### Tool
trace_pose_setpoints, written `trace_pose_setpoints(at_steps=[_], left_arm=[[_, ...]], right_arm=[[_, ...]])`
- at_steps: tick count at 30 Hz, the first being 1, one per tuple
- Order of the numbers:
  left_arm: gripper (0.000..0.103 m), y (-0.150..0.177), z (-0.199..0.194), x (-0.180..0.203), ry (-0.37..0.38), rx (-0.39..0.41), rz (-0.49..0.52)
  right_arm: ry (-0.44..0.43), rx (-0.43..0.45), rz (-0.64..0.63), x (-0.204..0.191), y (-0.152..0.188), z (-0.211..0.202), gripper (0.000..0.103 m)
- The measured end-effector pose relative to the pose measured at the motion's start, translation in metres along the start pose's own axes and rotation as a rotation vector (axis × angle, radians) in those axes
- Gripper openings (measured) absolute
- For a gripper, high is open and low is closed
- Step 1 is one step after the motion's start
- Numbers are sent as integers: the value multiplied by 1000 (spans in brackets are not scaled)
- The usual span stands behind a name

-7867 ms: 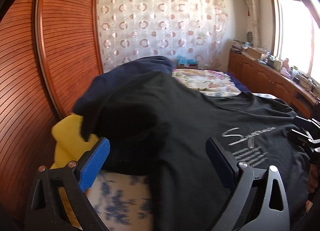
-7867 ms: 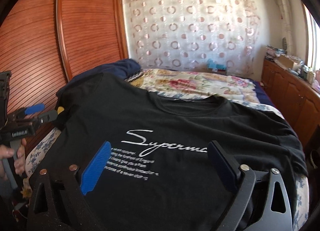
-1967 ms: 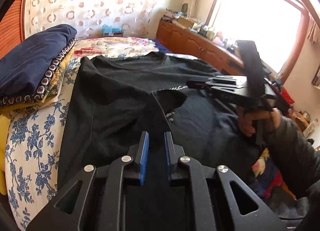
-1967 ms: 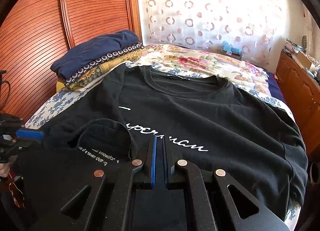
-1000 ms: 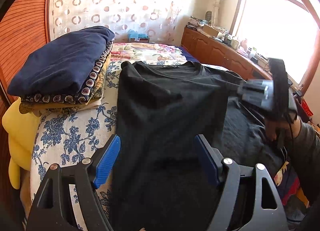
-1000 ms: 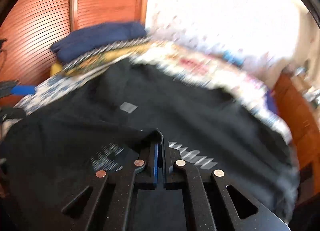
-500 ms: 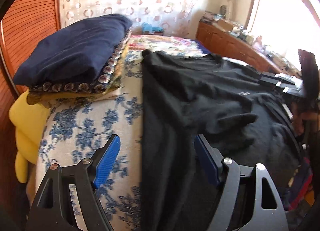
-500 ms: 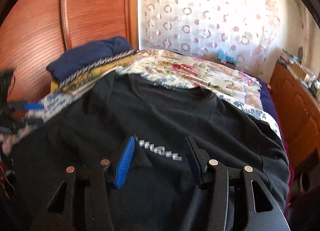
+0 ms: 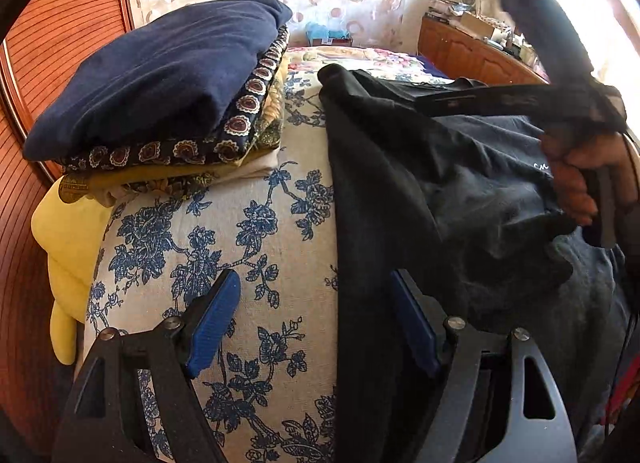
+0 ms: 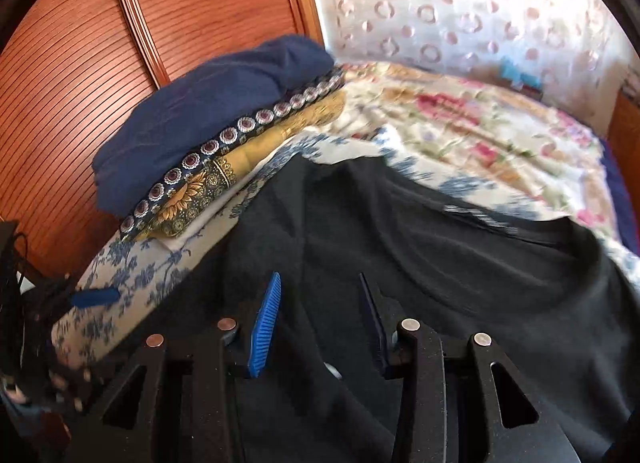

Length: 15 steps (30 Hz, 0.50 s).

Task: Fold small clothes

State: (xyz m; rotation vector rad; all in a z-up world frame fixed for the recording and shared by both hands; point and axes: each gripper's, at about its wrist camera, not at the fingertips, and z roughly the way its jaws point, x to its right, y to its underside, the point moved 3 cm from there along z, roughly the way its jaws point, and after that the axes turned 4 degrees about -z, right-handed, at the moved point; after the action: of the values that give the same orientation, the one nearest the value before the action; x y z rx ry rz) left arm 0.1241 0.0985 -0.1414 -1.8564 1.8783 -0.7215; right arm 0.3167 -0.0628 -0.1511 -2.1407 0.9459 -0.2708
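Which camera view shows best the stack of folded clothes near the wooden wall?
The left wrist view shows the stack of folded clothes best: sharp, close, with each layer's edge visible. The right wrist view shows the same stack smaller, from its other side and slightly blurred.

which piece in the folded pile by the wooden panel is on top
The plain navy blue garment tops the pile. Below it lie a dark piece with a medallion border and a mustard-yellow patterned one.
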Motion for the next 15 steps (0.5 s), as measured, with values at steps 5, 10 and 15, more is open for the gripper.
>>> trace_pose_setpoints(at_steps=[5,10,15], left_arm=[[79,0,0,0,1,1,0],[79,1,0,1,5,4,-2],[79,1,1,1,5,4,-2]], right_arm=[[-83,-41,10,2,-11,16,39],[-101,-84,-44,2,-12,18,7],[-62,-40,-128,-4,-20,6,2]])
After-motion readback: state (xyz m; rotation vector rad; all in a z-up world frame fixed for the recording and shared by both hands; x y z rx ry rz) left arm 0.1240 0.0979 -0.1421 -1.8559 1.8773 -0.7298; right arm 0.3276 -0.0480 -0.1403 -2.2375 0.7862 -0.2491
